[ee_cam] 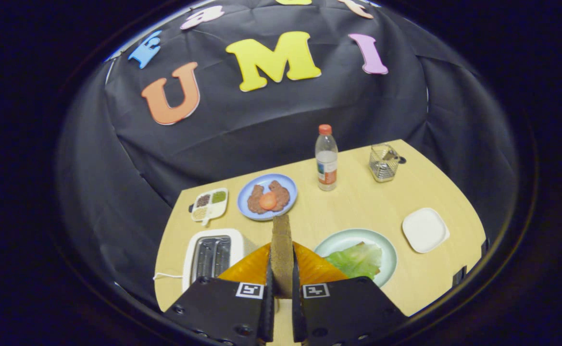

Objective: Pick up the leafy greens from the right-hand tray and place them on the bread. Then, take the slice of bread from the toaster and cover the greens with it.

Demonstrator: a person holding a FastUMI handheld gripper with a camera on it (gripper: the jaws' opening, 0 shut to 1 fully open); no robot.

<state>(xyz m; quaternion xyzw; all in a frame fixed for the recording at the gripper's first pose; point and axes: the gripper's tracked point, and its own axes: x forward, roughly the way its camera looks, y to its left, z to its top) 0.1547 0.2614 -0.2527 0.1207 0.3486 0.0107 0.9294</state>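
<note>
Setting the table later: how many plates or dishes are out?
3: blue plate beyond the tongs, which grip the bread slice; green plate under the greens; white dish farther right.

Staged kitchen-style booth: black cloth wall (261,120), wooden table (357,202) with toaster (211,254), plates, bottle (326,158).

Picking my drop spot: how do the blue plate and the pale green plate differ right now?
The blue plate holds brown patties with an orange-red piece on top; the pale green plate holds leafy greens. The blue one lies beyond the held bread slice, the green one beside it. Both are round and flat on the table. The gripper jaws clamp the bread.
</note>
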